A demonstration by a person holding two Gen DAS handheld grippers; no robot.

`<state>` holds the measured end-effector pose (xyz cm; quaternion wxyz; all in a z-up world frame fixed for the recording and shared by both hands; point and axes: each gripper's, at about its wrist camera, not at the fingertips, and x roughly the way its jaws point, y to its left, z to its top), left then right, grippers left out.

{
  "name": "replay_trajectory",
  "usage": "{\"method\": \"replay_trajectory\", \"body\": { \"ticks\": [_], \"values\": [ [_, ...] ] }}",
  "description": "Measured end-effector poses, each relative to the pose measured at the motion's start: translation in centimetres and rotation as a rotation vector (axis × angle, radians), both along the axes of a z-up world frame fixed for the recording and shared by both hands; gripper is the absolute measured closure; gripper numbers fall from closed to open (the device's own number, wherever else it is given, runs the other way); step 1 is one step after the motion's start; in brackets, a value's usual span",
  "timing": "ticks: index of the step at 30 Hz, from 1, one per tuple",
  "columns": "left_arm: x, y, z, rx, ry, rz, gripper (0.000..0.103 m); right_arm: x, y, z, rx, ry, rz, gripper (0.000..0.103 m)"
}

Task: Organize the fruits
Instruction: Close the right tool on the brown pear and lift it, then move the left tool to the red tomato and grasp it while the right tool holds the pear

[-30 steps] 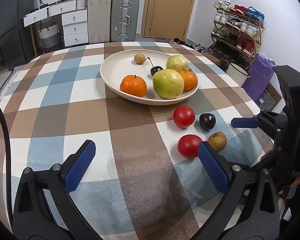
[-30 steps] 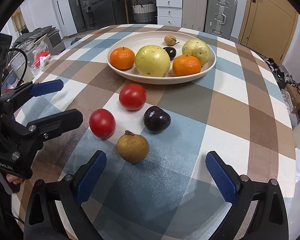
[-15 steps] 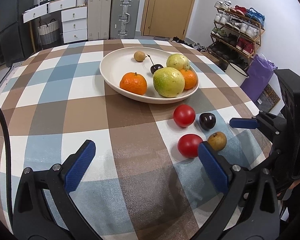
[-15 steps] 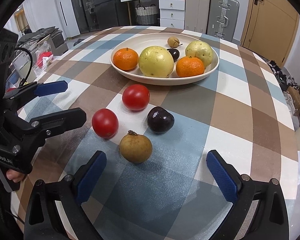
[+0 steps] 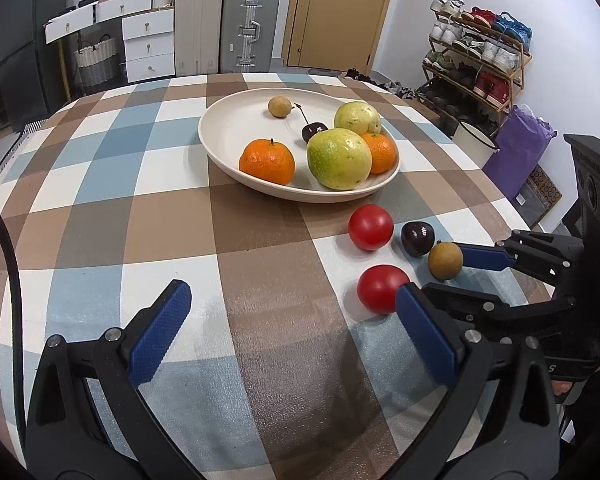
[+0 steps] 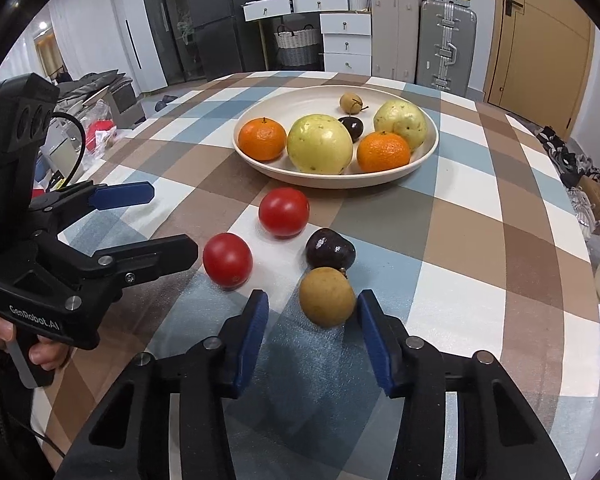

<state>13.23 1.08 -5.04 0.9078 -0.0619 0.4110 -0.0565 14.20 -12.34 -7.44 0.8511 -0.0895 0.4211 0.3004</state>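
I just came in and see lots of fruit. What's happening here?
A person is putting fruit into the plate. The right gripper is closing around a small brown fruit on the table; one pad touches it, the other has a gap. The left gripper waits open. Two tomatoes and a dark plum are not in the plate yet.

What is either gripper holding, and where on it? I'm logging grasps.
Nothing held yet. The right gripper jaws are closing around the small brown fruit, one pad touching its side, one apart. The left gripper is open and empty.
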Motion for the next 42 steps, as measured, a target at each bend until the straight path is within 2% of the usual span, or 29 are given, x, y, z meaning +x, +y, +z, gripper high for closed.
{"method": "replay_trajectory", "body": {
  "ticks": [5,8,15,27,28,30,34,40,42],
  "values": [
    [0.1,-0.1,-0.1,0.007,0.006,-0.001,0.001,0.1,-0.3,0.2,0.020,0.002,-0.009,0.065],
    [0.1,-0.2,-0.1,0.011,0.006,-0.001,0.001,0.3,-0.5,0.2,0.036,0.015,-0.012,0.074],
    [0.1,-0.7,0.0,0.039,0.005,-0.010,0.001,-0.2,-1.4,0.8,0.072,-0.004,-0.031,0.074],
    [0.9,-3.2,-0.8,0.022,0.062,-0.053,0.003,-1.1,-3.7,1.6,0.119,-0.009,-0.095,0.074],
    [1.0,-3.4,-0.8,0.023,0.064,-0.058,0.005,-1.1,-3.8,1.5,0.119,-0.009,-0.100,0.074],
    [1.0,-3.9,-0.9,0.033,0.065,-0.073,0.015,-1.2,-3.9,1.6,0.117,-0.013,-0.104,0.074],
    [1.0,-4.6,-1.0,0.046,0.064,-0.089,0.027,-1.4,-3.9,1.8,0.109,-0.021,-0.112,0.074],
    [0.9,-5.1,-0.8,0.050,0.054,-0.115,0.051,-1.5,-3.9,1.9,0.106,-0.024,-0.123,0.074],
    [0.9,-5.1,-0.8,0.029,0.053,-0.128,0.067,-1.5,-3.9,1.8,0.103,-0.021,-0.124,0.074]
  ]
}}
